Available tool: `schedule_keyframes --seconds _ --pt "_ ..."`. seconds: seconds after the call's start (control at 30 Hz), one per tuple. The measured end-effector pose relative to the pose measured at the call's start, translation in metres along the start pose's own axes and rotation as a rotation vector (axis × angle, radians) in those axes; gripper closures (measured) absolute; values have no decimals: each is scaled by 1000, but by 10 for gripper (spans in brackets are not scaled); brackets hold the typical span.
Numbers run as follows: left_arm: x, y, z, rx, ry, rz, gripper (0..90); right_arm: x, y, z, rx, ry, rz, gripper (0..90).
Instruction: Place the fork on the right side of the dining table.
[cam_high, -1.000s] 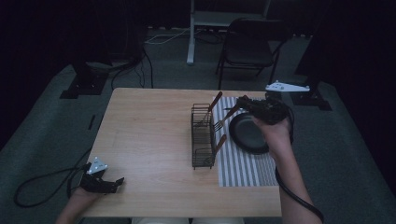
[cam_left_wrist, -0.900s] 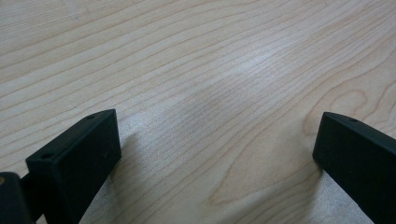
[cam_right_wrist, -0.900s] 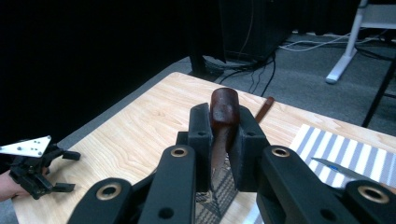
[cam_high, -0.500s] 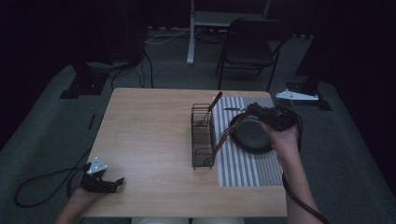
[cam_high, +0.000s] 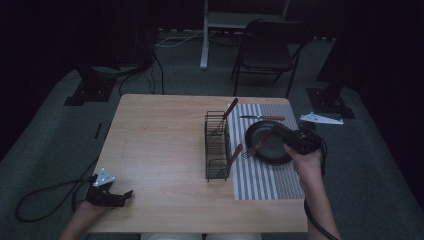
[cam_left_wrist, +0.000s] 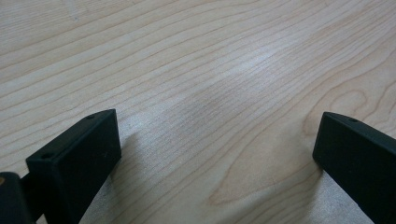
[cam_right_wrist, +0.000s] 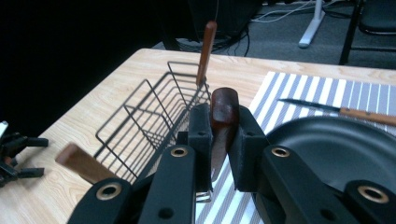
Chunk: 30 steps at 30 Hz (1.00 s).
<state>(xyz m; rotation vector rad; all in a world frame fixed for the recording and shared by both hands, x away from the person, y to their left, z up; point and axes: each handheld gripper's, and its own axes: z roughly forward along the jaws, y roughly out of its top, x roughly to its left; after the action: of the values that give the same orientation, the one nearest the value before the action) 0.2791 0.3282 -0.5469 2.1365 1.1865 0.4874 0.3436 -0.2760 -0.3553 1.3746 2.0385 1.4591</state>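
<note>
At a pale wood-grain table (cam_high: 160, 145), the person's right gripper (cam_right_wrist: 219, 135) pinches the rounded, reddish-brown wooden handle of a utensil (cam_right_wrist: 224, 109), its black jaws pressed against both sides of the handle. From above, that utensil (cam_high: 260, 145) lies slanted across the near-left rim of a round matte-black pan (cam_high: 270, 142), its slotted metal end reaching toward the rack. The pan sits on a grey-and-white striped mat (cam_high: 267, 172) covering the table's right side. A knife (cam_high: 262, 118) with a wooden handle and slim metal blade lies flat on the mat just beyond the pan. To the mat's left stands a narrow black wire rack (cam_high: 216, 147), a box of thin rods; one wooden-handled utensil (cam_high: 227, 112) leans upright from its far end, another wooden handle (cam_high: 235, 154) juts from its near end toward the mat. At the table's near-left corner, well apart from it all, the left gripper (cam_high: 117, 196) rests with its blocky black jaws spread wide over bare wood, holding nothing.
</note>
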Motion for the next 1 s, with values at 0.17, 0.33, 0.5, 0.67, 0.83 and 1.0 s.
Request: schedule_keyframes --seconds 0.17,0.33,0.5,0.67,0.83,1.0 --pt "0 0 0 0 1 1 9 -2 -17 -3 0 -17 19 809" --pt "0 0 0 0 0 0 9 -7 -32 -1 6 -24 57 809" --pt "0 0 0 1 -1 -1 9 -12 -45 0 6 -46 80 809" --pt "0 0 0 1 0 0 9 -13 -55 3 11 -48 100 809" --pt "0 0 0 1 0 0 9 -12 -62 4 -1 -68 111 808" --pt "0 0 0 1 0 0 9 -13 -70 7 5 -66 129 809"
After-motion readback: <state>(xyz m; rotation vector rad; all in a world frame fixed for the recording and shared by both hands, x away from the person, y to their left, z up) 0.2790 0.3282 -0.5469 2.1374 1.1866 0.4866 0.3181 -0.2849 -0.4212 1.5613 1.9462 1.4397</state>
